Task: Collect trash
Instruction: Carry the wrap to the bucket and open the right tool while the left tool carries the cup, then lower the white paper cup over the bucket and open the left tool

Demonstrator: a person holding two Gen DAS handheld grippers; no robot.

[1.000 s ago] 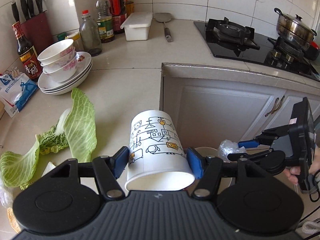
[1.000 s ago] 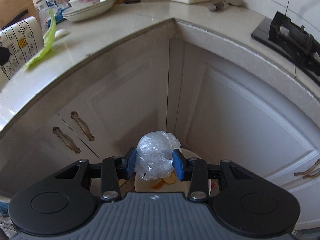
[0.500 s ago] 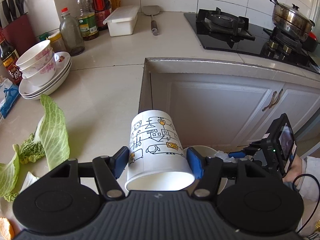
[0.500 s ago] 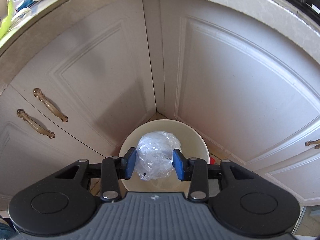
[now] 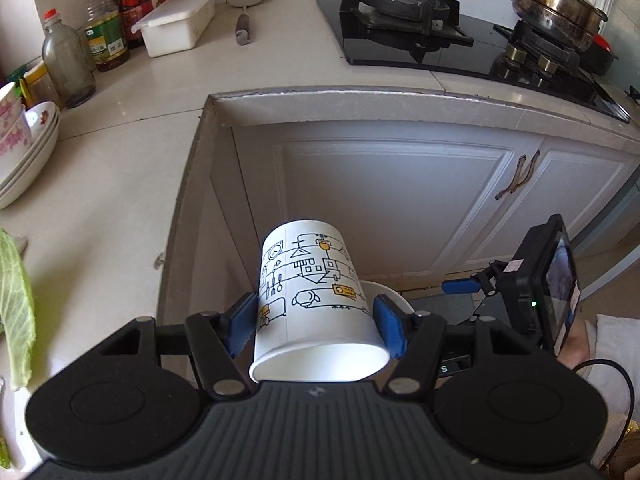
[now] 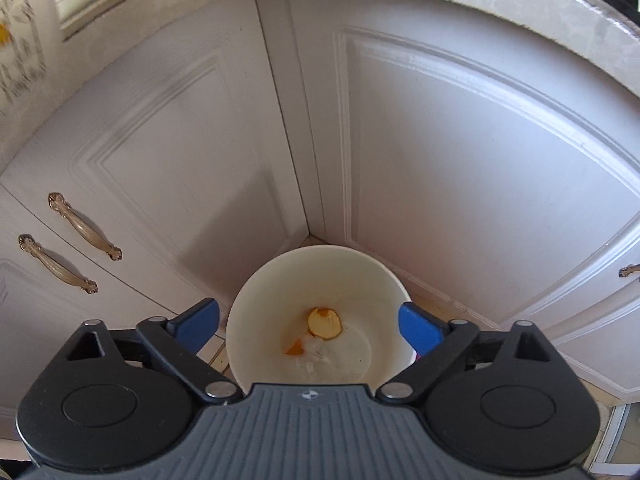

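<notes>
A white paper cup (image 5: pixel 312 284) printed with line drawings lies on its side between the blue pads of my left gripper (image 5: pixel 316 322), which is shut on it, past the counter's edge. Behind the cup peeks the rim of the white bin (image 5: pixel 386 294). In the right wrist view my right gripper (image 6: pixel 310 324) hangs over the bin (image 6: pixel 320 256) on the floor in the cabinet corner. Its jaws are opening wide, with nothing between them. The crumpled clear plastic bag (image 6: pixel 320 354) lies at the bin's bottom beside orange peel (image 6: pixel 324 322). One of the right gripper's blue fingers (image 5: pixel 460 286) shows beside the bin.
White cabinet doors with bronze handles (image 6: pixel 84 226) flank the bin. On the counter are a cabbage leaf (image 5: pixel 16 304), stacked bowls (image 5: pixel 24 148), bottles (image 5: pixel 68 64), a white box (image 5: pixel 176 20), a gas stove (image 5: pixel 404 28) and a steel pot (image 5: pixel 556 4). A hand (image 5: pixel 576 344) holds the right gripper.
My right gripper sank toward the bin, opened, and the plastic bag fell in. My left gripper carried the cup off the counter toward the bin.
</notes>
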